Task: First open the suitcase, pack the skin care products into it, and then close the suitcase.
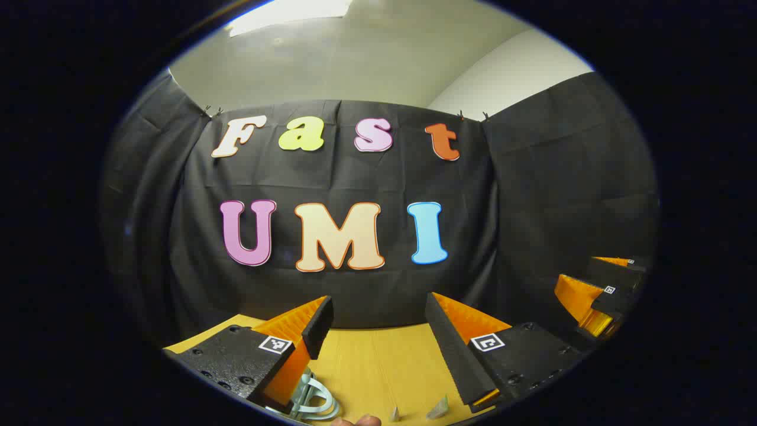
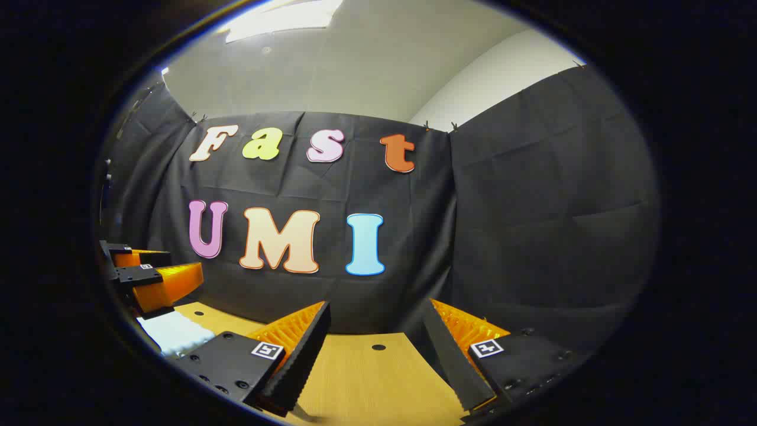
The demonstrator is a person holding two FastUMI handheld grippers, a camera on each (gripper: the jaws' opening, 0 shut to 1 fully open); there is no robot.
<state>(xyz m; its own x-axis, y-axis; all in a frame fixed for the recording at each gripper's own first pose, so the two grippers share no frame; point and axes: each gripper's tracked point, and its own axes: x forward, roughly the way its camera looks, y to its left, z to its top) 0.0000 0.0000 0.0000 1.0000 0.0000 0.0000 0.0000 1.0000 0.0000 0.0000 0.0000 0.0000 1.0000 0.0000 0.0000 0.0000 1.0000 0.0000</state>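
Observation:
My left gripper is open above the yellow wooden table, with nothing between its fingers. Below its left finger lies a pale metal-looking ring part; I cannot tell what it belongs to. Two small clear pointed tips poke up at the bottom edge. My right gripper is also open and holds nothing over the table. A white ribbed surface, perhaps the suitcase shell, lies at the lower left of the right gripper view. Each gripper appears at the side of the other's view: the right gripper and the left gripper.
The black cloth wall closes off the back and sides just behind the table. A small round hole marks the tabletop near its far edge. A fingertip shows at the bottom of the left gripper view.

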